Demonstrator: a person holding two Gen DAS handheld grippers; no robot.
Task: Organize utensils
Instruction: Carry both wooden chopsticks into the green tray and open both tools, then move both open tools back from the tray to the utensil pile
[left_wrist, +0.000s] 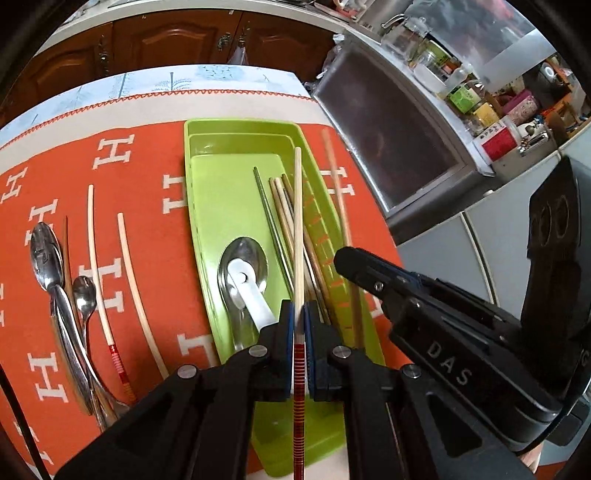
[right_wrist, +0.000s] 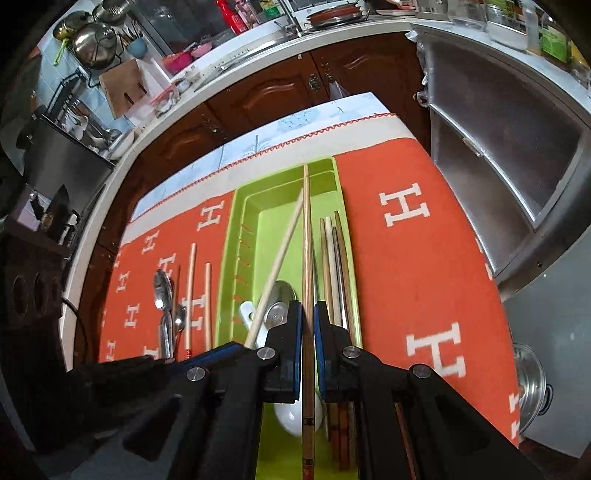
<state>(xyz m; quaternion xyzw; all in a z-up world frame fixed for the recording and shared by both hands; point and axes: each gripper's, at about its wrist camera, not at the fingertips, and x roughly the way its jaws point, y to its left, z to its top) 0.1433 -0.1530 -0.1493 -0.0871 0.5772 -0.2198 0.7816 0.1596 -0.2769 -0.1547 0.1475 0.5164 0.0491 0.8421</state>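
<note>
Bright, even light; fisheye-warped, dark-vignetted edges.

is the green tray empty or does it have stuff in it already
Not empty: the green plastic tray already holds a metal spoon, a white spoon and several chopsticks.

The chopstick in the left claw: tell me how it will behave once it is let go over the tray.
The pale chopstick looks stiff: it runs straight out of the shut left claw without sagging. It seems thin and round, so it will probably roll on the green tray floor. It likely weighs little.
</note>
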